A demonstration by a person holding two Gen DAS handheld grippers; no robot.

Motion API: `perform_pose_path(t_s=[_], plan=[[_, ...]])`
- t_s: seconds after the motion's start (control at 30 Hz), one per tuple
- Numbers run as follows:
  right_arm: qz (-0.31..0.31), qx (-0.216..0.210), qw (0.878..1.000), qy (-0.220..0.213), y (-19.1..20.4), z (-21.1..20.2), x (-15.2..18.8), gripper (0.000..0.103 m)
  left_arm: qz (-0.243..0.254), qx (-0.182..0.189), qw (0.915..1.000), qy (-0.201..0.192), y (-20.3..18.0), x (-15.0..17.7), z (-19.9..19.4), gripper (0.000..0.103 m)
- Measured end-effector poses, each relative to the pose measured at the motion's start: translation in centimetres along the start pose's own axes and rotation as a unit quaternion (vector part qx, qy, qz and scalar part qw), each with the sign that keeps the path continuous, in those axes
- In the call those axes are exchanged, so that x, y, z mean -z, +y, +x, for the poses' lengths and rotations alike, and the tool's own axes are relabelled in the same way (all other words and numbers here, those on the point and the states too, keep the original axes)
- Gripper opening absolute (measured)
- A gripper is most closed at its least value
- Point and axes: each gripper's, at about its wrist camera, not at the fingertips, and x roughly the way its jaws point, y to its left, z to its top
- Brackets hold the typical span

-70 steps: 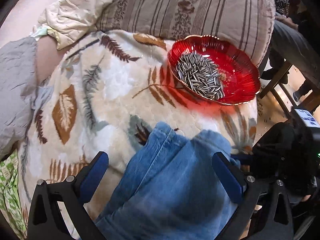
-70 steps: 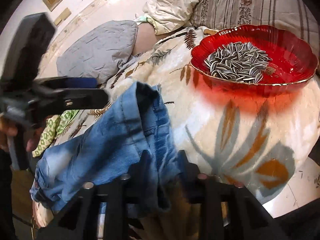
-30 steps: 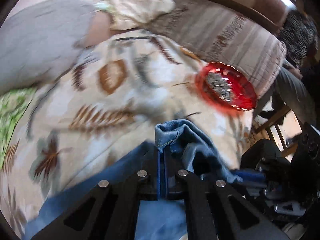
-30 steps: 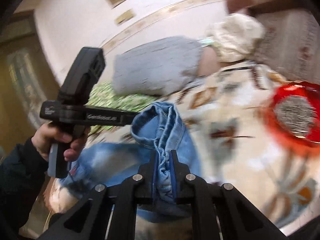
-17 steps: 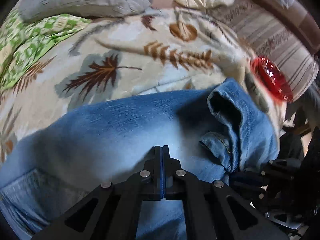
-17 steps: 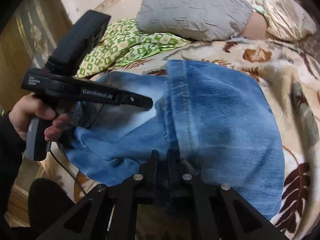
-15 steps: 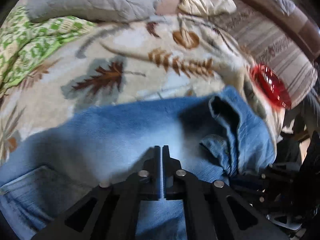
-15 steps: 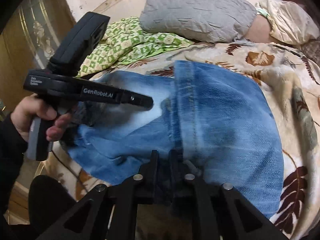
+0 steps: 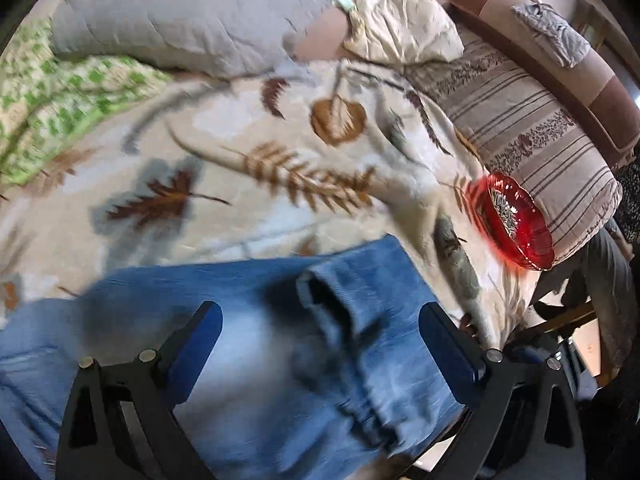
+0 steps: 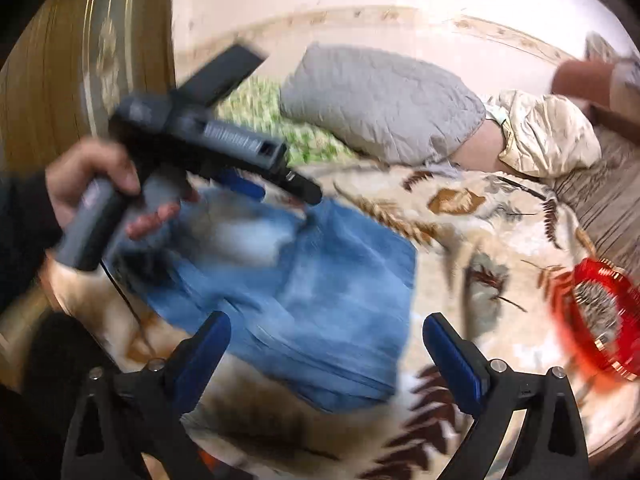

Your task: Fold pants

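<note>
Blue denim pants (image 9: 248,344) lie folded over on a cream blanket with a leaf print (image 9: 248,168); a cuff opening (image 9: 320,300) shows on top. My left gripper (image 9: 320,320) is open and empty, just above the denim. In the right wrist view the pants (image 10: 320,288) lie flat as a folded block. My right gripper (image 10: 326,330) is open and empty above their near edge. The left gripper (image 10: 276,184) shows there, hand-held over the far left of the pants.
A red glass bowl of sunflower seeds (image 9: 516,224) sits on the blanket at the right, also in the right wrist view (image 10: 596,312). A grey pillow (image 9: 180,12), a green patterned cloth (image 9: 52,96) and a striped cushion (image 9: 532,120) ring the blanket.
Both grippers have opened and let go of the denim. Both have pulled back and up from the pants, which now lie folded on the blanket.
</note>
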Motion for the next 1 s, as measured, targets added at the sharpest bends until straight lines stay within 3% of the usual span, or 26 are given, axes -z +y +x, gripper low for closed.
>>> perform_pose_path(t_s=[0.17, 0.2, 0.23, 0.27, 0.3, 0.33, 0.37, 0.53, 0.7, 0.83, 1.0], plan=[[-0.107, 0.038, 0.993, 0.023, 1.4, 2.5, 1.5, 0.096, -0.056, 0.023, 0.9973, 0.043, 0.1, 0.6, 3.3, 0.098], [-0.119, 0.048, 0.992, 0.021, 1.7, 3.0, 1.6, 0.094, -0.065, 0.029, 0.9965, 0.044, 0.3, 0.8, 3.4, 0.09], [-0.122, 0.046, 0.991, 0.022, 1.8, 3.6, 1.5, 0.08, -0.072, 0.035, 0.9957, 0.047, 0.5, 1.0, 3.6, 0.077], [-0.119, 0.045, 0.991, 0.029, 1.7, 4.1, 1.6, 0.064, -0.068, 0.033, 0.9953, 0.06, 0.6, 1.1, 3.9, 0.046], [-0.11, 0.044, 0.992, 0.042, 1.5, 4.9, 1.5, 0.056, -0.063, 0.027, 0.9956, 0.064, 0.5, 1.2, 4.1, 0.033], [-0.105, 0.048, 0.992, 0.05, 1.4, 5.6, 1.5, 0.044, -0.059, 0.02, 0.9959, 0.065, 0.6, 1.3, 4.1, 0.029], [-0.104, 0.051, 0.992, 0.053, 1.3, 6.0, 1.6, 0.04, -0.058, 0.022, 0.9958, 0.067, 0.6, 1.4, 4.1, 0.027], [-0.089, 0.042, 0.994, 0.043, 1.2, 5.4, 1.1, 0.023, -0.042, 0.029, 0.9976, 0.047, 0.2, 0.6, 2.2, 0.023], [-0.037, 0.008, 0.999, -0.007, 1.4, 2.8, -2.2, 0.02, -0.002, 0.035, 0.9994, 0.004, -0.1, -1.8, -2.7, 0.024], [-0.033, -0.007, 0.999, 0.004, 4.0, 4.8, -2.9, 0.02, 0.005, 0.0, 0.9993, 0.037, 2.1, -1.3, -2.0, 0.024], [-0.06, 0.009, 0.996, 0.065, 6.3, 8.9, -0.5, 0.024, -0.049, -0.015, 0.9948, 0.088, 6.7, 2.3, 3.1, 0.028]])
